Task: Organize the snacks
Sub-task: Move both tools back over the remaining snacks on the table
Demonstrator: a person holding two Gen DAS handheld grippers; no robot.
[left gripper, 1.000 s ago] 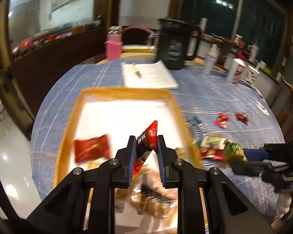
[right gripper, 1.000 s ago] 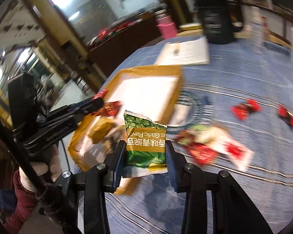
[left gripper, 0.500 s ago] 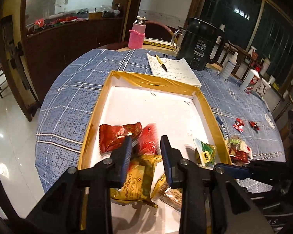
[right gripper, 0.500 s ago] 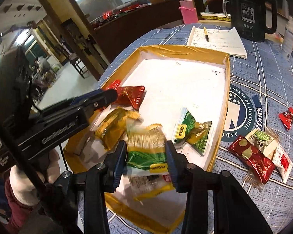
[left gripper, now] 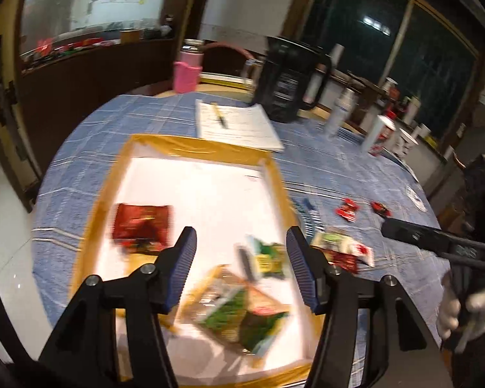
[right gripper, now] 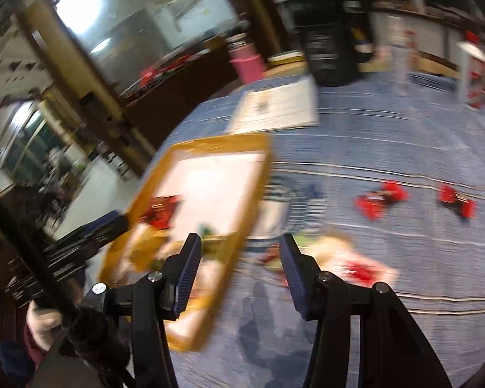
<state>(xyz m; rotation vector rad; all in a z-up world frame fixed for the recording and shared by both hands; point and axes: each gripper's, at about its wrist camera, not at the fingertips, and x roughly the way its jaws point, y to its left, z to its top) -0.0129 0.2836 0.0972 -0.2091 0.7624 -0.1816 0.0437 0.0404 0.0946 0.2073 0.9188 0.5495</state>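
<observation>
Both tongs had just let go. A second before, the left gripper was pinching a small red packet and the right gripper a green garlic-flavour bag; now each stood with its ribbed blue pads spread wide and nothing between them. Both loads had been dropped into the shallow yellow-rimmed cardboard tray with the white floor, which I took as the landmark for everything else.

Inside the tray, near its left wall, lay the dark red foil packet. Toward the tray's near right corner sat the green and brown crinkled snack bags, heaped together, and just beyond them a small green and yellow sachet (all of it smeared by motion, so I could not read labels or tell exactly which piece was the one just released).

The job was not finished. Outside the tray, just beyond its right wall on the blue checked tablecloth, a loose pile of green, white and red wrappers still waited, and farther right two small red candy packets lay apart from it. The right gripper had already swung out over the cloth beside the tray's right wall, facing that pile, so I judged those wrappers to be the next pick.
</observation>
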